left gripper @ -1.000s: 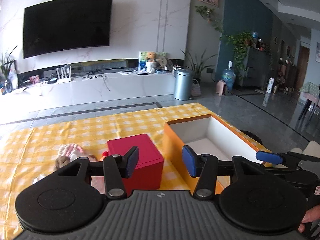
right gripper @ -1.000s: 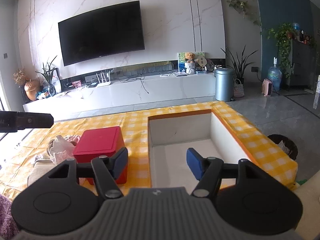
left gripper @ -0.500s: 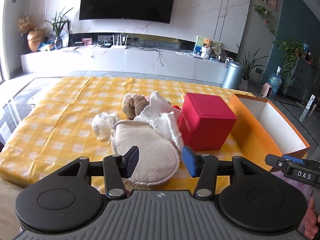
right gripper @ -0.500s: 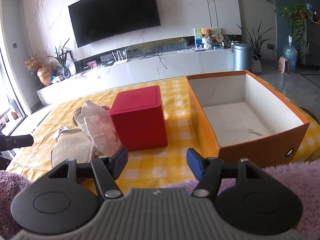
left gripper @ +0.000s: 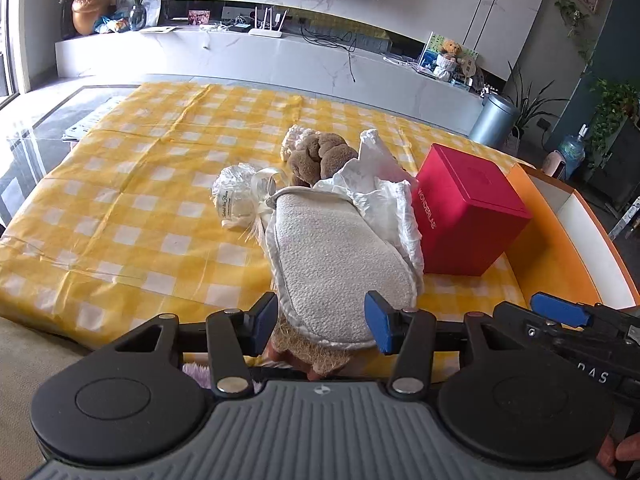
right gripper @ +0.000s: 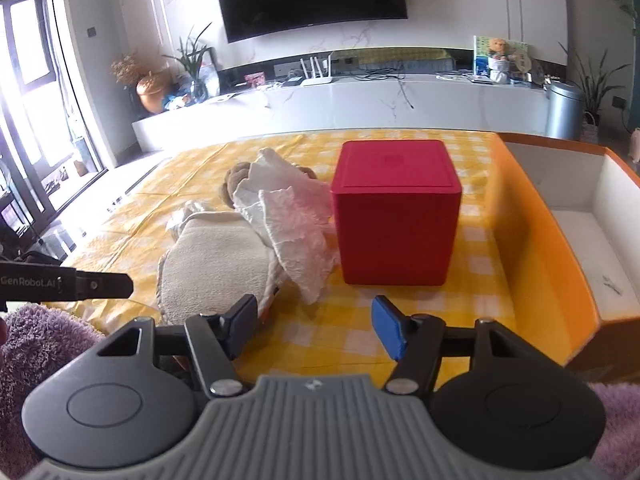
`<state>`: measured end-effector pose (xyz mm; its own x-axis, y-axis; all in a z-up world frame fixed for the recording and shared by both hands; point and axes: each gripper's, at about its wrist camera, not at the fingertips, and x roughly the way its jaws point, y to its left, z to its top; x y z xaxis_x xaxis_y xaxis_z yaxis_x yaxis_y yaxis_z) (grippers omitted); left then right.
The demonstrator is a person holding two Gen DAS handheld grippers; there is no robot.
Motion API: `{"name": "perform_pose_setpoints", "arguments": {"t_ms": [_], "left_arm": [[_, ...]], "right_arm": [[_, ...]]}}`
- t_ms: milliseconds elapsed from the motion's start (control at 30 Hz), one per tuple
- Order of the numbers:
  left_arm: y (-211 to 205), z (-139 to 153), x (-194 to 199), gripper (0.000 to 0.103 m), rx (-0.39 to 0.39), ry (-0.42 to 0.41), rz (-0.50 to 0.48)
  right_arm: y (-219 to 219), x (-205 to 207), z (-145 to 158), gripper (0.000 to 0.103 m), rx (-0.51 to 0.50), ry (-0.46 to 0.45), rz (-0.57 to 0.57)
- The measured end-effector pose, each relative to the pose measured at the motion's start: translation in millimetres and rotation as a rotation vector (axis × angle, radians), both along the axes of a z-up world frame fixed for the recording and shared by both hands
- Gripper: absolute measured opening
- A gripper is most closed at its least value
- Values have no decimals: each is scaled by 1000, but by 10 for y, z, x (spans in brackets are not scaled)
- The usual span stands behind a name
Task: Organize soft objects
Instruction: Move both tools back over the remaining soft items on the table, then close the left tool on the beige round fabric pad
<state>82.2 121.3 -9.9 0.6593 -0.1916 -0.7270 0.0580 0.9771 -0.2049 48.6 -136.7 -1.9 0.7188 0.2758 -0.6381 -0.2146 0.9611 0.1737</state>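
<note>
The left gripper (left gripper: pixel 322 320) was held low over the near edge of the tabletop (left gripper: pixel 132 208), which was covered by a yellow-and-white checked cloth; its fingers (left gripper: pixel 378 322) were spread wide, with the near end of a cream, fleecy oval pad (left gripper: pixel 332 264) seen between them, though contact could not be made out. The pad was lying at the front of a heap of soft objects: a crumpled white cloth (left gripper: pixel 384 196) was draped over its far end, a brown plush toy (left gripper: pixel 320 156) was lodged behind that, and a small white wrapped bundle (left gripper: pixel 236 200) with a ribbon was set just to the left of the pad. A red cube-shaped box (left gripper: pixel 468 212) lettered WONDERLAB was standing just beside the white cloth, and an open orange box (left gripper: pixel 544 252) with a white interior was placed to the right of it. The right gripper (right gripper: pixel 314 330) was held near the front edge of the tabletop, its fingers (right gripper: pixel 390 332) parted wide with nothing between them, pointed toward the red box. In the right wrist view, the pad was seen near the left finger of that gripper.
</note>
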Motion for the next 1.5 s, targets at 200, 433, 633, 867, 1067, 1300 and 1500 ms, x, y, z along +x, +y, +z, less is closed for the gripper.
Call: {"name": "perform_pose_setpoints", "arguments": {"t_ms": [200,433,633,867,1067,1300,1500], "left_arm": [[26,-125,323,65,-13,60,20],[89,-310,582,66,-43,115,68],[56,-325,606,56,-76,103,32],[8,-217,514,46,-162,102,-15],[-9,-261,519,47,-114,116,22],[-47,-319,542,57,-109,140,18],[-103,-230,476,55,-155,91,-28]], "right_arm": [[259,350,-67,60,-23,12,81],[435,638,-263,43,-36,54,146],[469,749,-450,16,-9,122,179],[467,806,-459,9,88,156,272],[563,810,-403,11,-38,131,303],[419,901,-553,15,-84,214,209],[528,835,-598,14,-85,214,262]]}}
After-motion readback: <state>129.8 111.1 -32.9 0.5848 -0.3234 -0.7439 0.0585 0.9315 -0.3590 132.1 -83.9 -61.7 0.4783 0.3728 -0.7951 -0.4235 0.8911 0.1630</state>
